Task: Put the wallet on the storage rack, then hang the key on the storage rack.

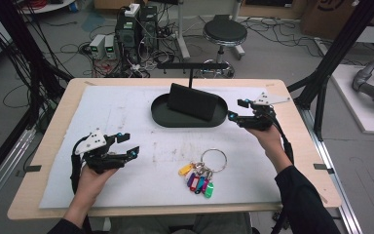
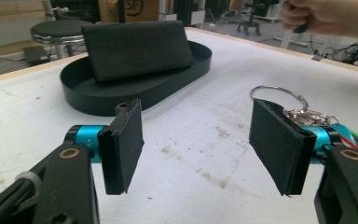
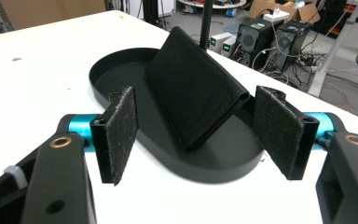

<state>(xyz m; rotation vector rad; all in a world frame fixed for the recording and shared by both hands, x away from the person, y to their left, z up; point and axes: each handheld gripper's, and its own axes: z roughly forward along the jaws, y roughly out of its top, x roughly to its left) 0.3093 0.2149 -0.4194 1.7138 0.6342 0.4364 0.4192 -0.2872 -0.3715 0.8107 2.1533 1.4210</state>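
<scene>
Left gripper (image 1: 126, 145): fingers (image 2: 121, 147) spread, empty, low over white table (image 1: 126, 105). Bunch of coloured key tags on metal ring (image 1: 202, 173): flat on table, near front edge, untouched. Black leather wallet (image 1: 192, 101): already leaning upright inside black oval tray (image 1: 161, 117). Right gripper (image 1: 237, 110): fingers (image 3: 119, 133) spread, empty, just beside tray's right end. Likely left: keys into tray.

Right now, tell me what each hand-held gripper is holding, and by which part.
Nothing is held. The left hand-held gripper and the right hand-held gripper both stand open with nothing between the pads. The wallet leans in the tray; the keys lie on the mat.
</scene>
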